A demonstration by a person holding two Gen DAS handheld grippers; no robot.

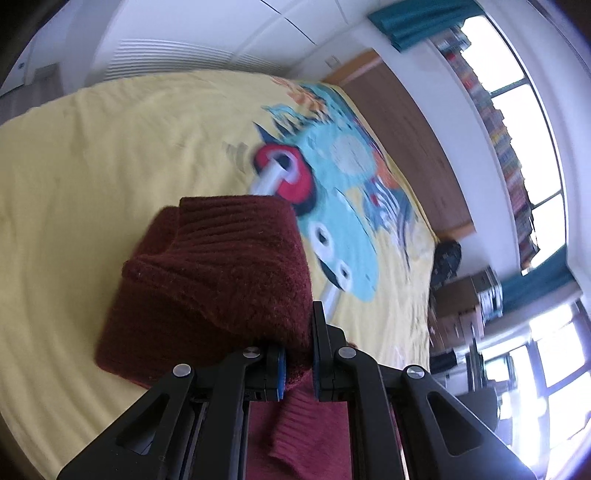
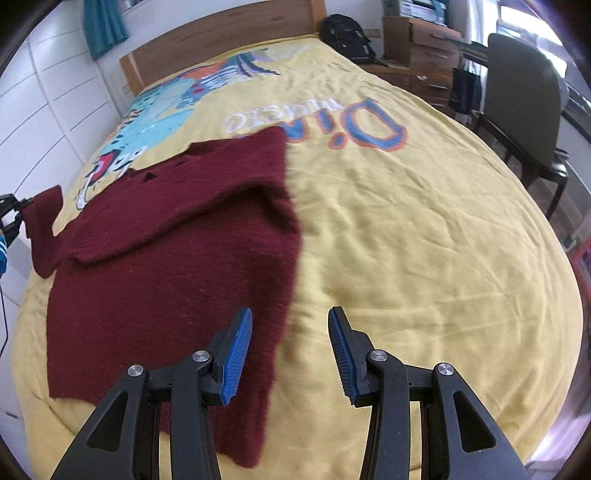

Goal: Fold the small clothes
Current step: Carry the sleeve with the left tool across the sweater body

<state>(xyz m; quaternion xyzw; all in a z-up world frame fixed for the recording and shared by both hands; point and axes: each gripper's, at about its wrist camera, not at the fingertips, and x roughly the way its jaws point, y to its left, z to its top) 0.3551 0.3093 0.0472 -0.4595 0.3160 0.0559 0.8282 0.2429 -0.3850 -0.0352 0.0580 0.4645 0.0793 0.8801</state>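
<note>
A dark red knitted sweater (image 2: 177, 266) lies flat on the yellow bedspread (image 2: 406, 229), with one sleeve folded across its chest. In the right wrist view my right gripper (image 2: 291, 321) hovers open over the sweater's right edge, nothing between its blue pads. At the far left of that view my left gripper (image 2: 9, 216) holds the other sleeve (image 2: 44, 218) lifted off the bed. In the left wrist view my left gripper (image 1: 299, 354) is shut on that sleeve's ribbed cuff (image 1: 221, 273), which bulges up ahead of the fingers and hides part of the bed.
The bedspread carries a cartoon print (image 2: 162, 107) and blue lettering (image 2: 369, 125). A wooden headboard (image 2: 221, 33) stands at the far end. Beyond the bed's right side are a black backpack (image 2: 345, 35), wooden drawers (image 2: 432, 55) and a dark chair (image 2: 524, 103). White wardrobe doors (image 2: 48, 96) line the left.
</note>
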